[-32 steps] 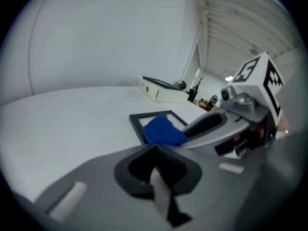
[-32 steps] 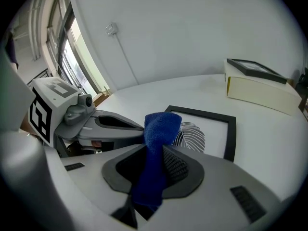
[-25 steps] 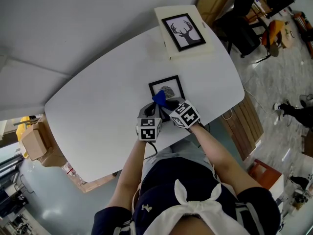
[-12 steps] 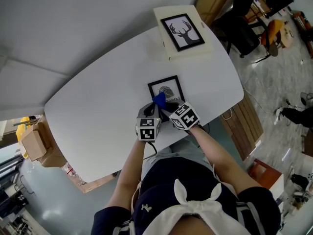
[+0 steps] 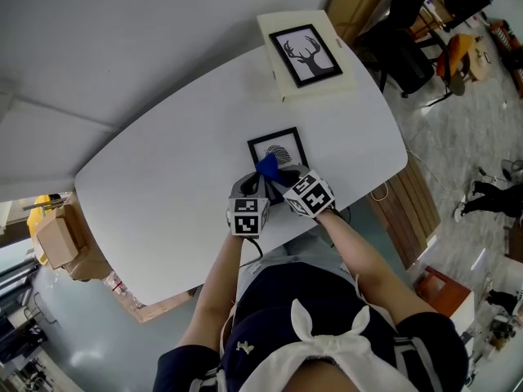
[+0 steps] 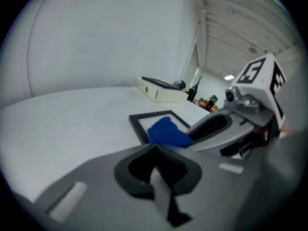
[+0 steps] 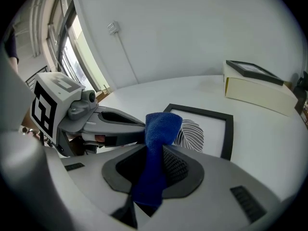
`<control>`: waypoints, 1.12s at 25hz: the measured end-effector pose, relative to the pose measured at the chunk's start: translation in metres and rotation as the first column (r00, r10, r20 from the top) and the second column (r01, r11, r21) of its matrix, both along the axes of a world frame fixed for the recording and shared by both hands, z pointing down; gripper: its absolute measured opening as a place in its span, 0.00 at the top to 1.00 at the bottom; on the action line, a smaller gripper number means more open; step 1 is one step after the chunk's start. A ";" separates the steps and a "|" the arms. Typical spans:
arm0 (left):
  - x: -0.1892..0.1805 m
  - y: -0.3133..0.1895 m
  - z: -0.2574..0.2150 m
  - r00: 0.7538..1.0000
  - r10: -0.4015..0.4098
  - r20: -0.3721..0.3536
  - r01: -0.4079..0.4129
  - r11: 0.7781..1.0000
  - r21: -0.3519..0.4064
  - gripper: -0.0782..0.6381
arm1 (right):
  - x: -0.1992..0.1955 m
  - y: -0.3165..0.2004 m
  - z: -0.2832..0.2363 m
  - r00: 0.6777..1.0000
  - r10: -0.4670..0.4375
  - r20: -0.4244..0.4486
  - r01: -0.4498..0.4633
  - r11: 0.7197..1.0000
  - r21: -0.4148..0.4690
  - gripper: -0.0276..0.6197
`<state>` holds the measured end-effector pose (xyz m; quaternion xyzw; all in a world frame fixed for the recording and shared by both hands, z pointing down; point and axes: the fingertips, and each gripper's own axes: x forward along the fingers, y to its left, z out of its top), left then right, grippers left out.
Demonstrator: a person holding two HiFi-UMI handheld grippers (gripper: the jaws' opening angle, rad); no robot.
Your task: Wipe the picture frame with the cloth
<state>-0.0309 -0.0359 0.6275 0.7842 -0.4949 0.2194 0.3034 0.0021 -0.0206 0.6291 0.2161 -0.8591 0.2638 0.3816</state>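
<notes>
The left gripper (image 6: 155, 150) has its jaws pressed together on nothing, and sits at about 7 o'clock from the frame (image 5: 278, 148) without holding it. That is my main worry. I'd judge the frame lies loose on the smooth table (image 5: 163, 178), so a firm wipe could push it toward 12 o'clock or spin it.

The cloth (image 7: 161, 126) stands up in a narrow bunch over the frame's near left corner. The right gripper (image 7: 159, 150) is clamped on its lower end. With so little cloth out front, the fold could flop aside and let the hard jaw tips scrape the glass. A snag on the frame's raised edge could also drag the cloth out of the pinch.

Far off at 1 o'clock, near the table's back edge, sits a box (image 5: 306, 53) with a deer picture on top, well clear of any stroke.

From overhead, both marker cubes cover the jaws and the frame's near edge. I cannot tell whether the cloth touches the glass or hangs just above it. I cannot tell either whether the left gripper's tips rest on the table.
</notes>
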 end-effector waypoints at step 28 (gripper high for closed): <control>0.000 0.001 0.001 1.000 0.008 0.014 -0.008 1.000 0.002 0.89 | 0.043 -0.038 0.000 0.987 0.134 -0.089 -0.125 0.987 0.096 0.82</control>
